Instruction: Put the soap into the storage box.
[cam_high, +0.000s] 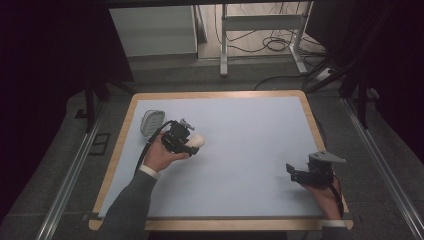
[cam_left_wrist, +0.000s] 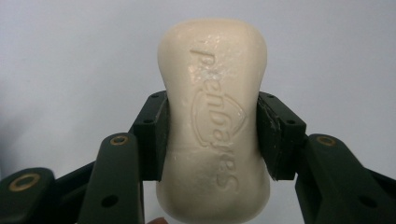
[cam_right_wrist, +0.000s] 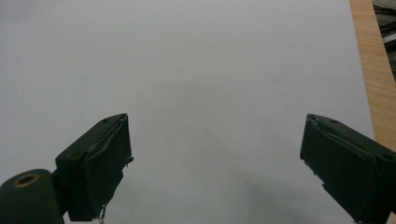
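Left gripper view shows my left claw (cam_left_wrist: 212, 135) clenched across a cream, waisted soap bar (cam_left_wrist: 213, 121), just right of the white ribbed soap dish (cam_high: 151, 121). Slick soap could squirt free. Right claw (cam_right_wrist: 215, 163) gapes, released.

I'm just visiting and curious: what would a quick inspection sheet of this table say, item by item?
Surface: pale blue mat on a table with a wooden rim.
Job's things: a cream bar of soap with raised lettering; a pale oval soap dish near the mat's far left corner.
Clutter: nothing seen.
Grippers: left tongs shut on the soap's narrow middle, close beside the dish; right tongs open with nothing between them, over bare mat near the right edge.
Cables: one trails from the left tongs along the person's hand; more lie on the floor beyond the table.
Surroundings: a white metal stand, grey floor, dark sides.
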